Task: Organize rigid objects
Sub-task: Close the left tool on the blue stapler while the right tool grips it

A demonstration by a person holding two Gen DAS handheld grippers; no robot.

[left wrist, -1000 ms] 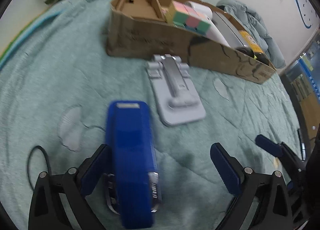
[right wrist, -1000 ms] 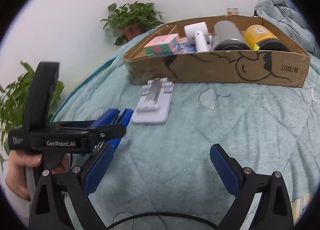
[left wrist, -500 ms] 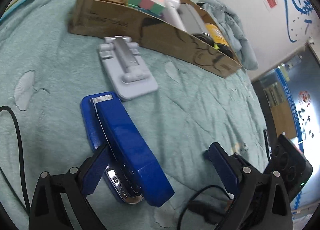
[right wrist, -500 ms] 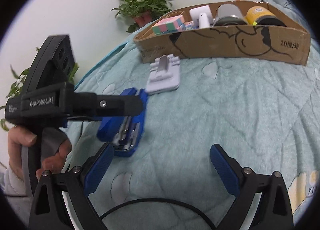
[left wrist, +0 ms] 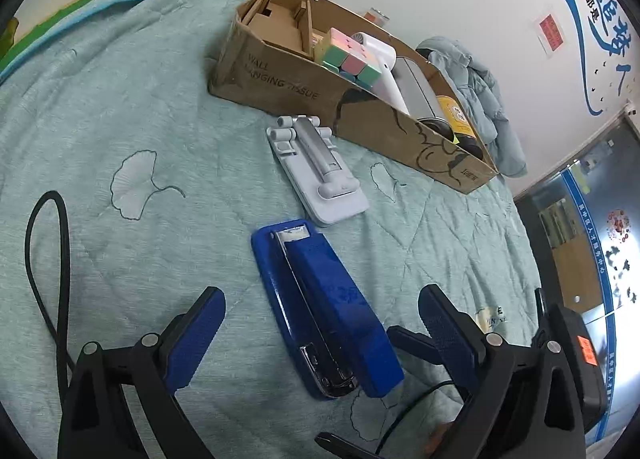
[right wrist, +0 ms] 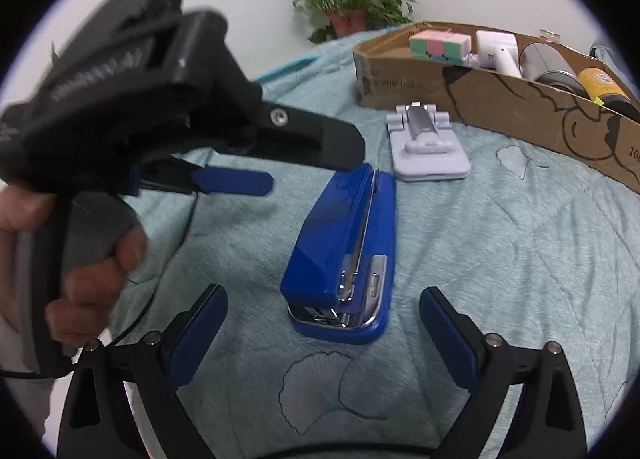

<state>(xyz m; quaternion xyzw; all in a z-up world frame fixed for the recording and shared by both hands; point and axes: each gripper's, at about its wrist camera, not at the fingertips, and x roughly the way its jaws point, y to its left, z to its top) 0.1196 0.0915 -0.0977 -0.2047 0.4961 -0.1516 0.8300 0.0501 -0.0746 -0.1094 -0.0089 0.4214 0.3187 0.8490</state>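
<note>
Blue stapler (left wrist: 324, 311) lies free on quilt, short of cardboard box (left wrist: 360, 107). Both jaws spread; right gripper (right wrist: 323, 329) lined up, likely to grasp it.

Both grippers are sitting wide open right now, nothing pinched in either one. The left gripper (left wrist: 320, 335) is showing its two blue-padded fingers (left wrist: 192, 339) spread far apart at the bottom of its own view, black linkage arms angling down and outward. The right gripper (right wrist: 324, 335) is doing the same, pads splayed and pointing forward. From the right wrist camera the left gripper (right wrist: 280, 163) is hanging off to the left side, tilted and a bit blurred, and a hand (right wrist: 72, 259) is wrapping around its black handle, fingers curling on the grip, with a bit of pale sleeve below.
</note>
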